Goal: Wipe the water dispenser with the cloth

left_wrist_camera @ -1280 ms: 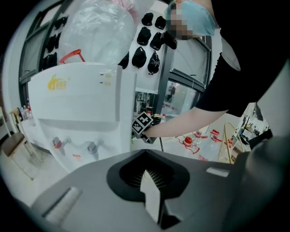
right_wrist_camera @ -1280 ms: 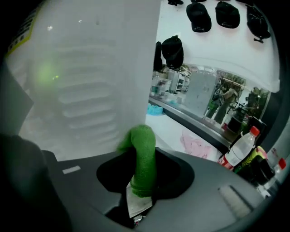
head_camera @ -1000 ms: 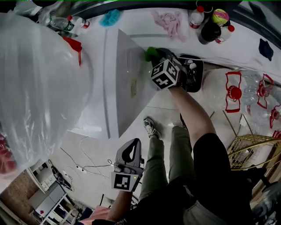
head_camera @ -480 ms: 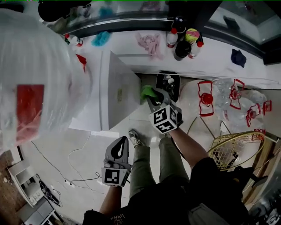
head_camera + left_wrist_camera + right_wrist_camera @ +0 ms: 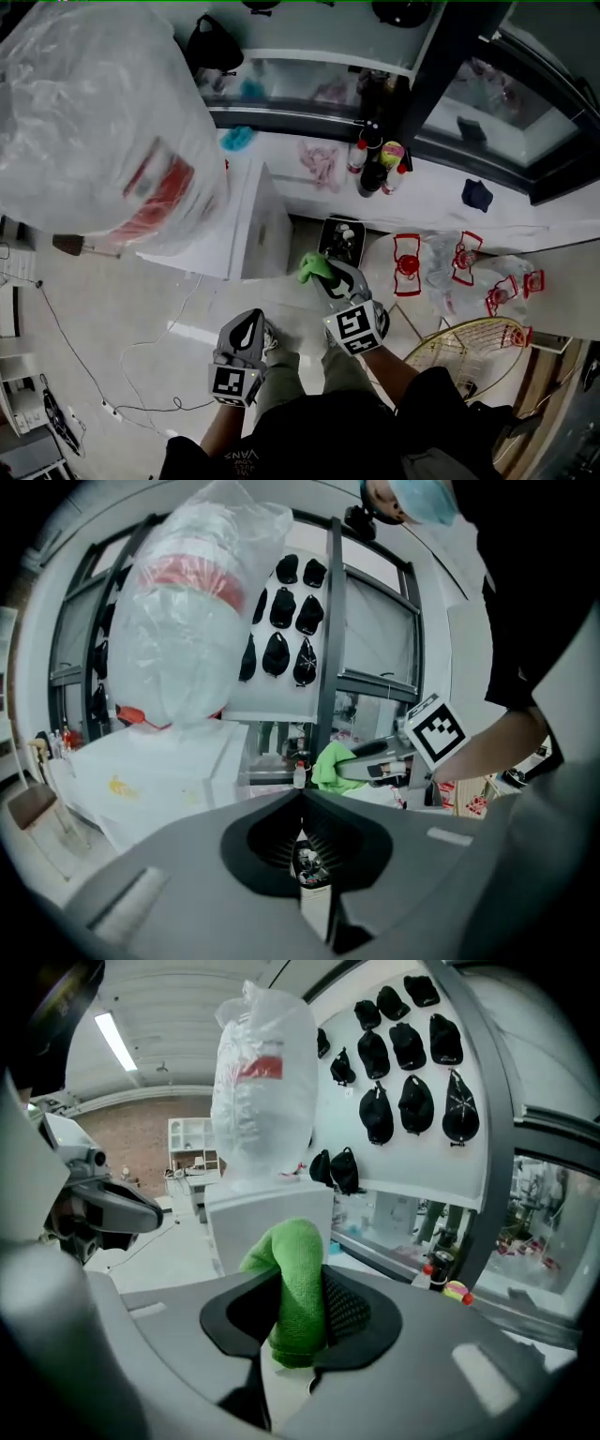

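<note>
Cloth (image 5: 312,269), one and green, is pinched in my right gripper (image 5: 328,278). Its jaws are closed on the folded middle, and a hump of fabric sticks out past the tips. I hold it near the one white dispenser (image 5: 258,225), at its front corner and not touching. A single big bottle (image 5: 103,122) wrapped in a clear bag stands on top of the dispenser. My left gripper (image 5: 249,324) hangs lower, beside my leg, with its two jaws pressed together and nothing between them. Behind the dispenser, the counter (image 5: 422,202) carries three more rags: one teal rag (image 5: 239,138), one pink rag (image 5: 319,159) and one navy rag (image 5: 476,194).
</note>
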`<state>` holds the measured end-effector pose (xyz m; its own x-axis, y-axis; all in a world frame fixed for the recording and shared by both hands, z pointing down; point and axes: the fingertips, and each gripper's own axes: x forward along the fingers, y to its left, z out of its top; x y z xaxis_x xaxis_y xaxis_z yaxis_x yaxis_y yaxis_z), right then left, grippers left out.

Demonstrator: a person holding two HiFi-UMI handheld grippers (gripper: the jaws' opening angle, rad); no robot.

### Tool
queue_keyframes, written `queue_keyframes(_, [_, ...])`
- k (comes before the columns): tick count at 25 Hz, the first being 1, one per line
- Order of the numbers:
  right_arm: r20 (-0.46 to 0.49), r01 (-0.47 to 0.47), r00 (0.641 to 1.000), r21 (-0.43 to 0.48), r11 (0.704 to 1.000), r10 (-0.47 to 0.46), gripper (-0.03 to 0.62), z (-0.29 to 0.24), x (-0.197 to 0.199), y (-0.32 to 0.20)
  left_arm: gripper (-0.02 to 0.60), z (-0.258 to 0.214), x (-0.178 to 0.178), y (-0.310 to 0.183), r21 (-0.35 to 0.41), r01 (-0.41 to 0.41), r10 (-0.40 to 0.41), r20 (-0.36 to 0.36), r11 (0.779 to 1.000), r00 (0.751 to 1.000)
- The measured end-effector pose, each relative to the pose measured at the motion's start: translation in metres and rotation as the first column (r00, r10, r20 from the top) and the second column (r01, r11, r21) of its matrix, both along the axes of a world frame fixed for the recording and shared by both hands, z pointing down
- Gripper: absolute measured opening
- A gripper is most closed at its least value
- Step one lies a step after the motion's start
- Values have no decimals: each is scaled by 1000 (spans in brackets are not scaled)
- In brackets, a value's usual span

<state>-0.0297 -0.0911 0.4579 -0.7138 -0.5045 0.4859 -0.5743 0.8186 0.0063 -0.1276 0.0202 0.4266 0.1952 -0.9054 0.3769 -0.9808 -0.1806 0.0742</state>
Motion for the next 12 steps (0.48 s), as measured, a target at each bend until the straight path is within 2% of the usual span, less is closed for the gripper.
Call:
queue_keyframes(6, [84,8,996,30,1000,-11,114,-66,7,30,2,-39,-6,11,60,35,-37,24,998,999])
queue_keyframes(12, [115,60,991,72,996,-68,114,-109,6,52,2,-70,-5,21,111,49,-54,34,993,998])
